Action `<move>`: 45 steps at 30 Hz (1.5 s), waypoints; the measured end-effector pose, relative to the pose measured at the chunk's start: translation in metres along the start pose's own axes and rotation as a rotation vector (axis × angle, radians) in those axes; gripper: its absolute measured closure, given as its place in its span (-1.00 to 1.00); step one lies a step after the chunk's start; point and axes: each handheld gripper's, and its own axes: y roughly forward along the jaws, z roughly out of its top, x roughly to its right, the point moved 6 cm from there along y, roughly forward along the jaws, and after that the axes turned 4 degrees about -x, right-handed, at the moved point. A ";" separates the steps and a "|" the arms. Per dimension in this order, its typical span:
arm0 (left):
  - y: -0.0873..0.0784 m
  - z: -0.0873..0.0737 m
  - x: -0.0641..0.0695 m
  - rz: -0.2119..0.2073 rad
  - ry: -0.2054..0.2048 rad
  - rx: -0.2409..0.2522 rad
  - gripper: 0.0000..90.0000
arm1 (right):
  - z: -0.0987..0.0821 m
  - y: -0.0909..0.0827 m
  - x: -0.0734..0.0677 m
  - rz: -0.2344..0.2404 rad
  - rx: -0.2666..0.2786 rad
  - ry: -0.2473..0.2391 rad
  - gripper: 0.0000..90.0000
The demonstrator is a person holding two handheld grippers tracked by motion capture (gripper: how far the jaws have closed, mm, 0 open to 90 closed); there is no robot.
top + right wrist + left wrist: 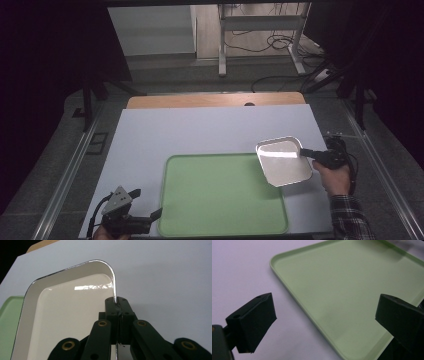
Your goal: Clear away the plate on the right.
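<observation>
High view: right gripper [306,151] pinches white tray [283,160] by its right rim, tray tilted over the right edge of green tray [220,200]. Left gripper [147,205] near green tray's lower left corner, spread.

Left gripper view: jaws wide apart over green tray [342,285] edge, nothing between.

Right gripper view: jaws pressed on white tray [67,312] rim.

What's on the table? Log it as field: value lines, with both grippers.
held: white tray, lifted and tilted above the table's right side
grip: right gripper shut on the white tray's rim
green tray: flat on the table, nothing in it
overlap: white tray's left corner hangs over the green tray's right rear corner
left gripper: open, holding nothing, at the green tray's near left corner
</observation>
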 end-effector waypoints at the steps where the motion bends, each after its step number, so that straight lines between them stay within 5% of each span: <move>1: 0.000 0.000 0.000 0.000 0.000 -0.001 -0.93 | 0.000 0.001 -0.002 0.005 -0.003 -0.004 0.98; 34: 0.001 0.000 0.000 0.004 0.000 -0.005 -0.93 | -0.019 0.055 -0.093 0.142 -0.096 -0.069 0.96; 45: 0.001 0.000 0.000 0.005 0.002 -0.007 -0.93 | -0.031 0.083 -0.124 0.143 -0.143 -0.093 0.95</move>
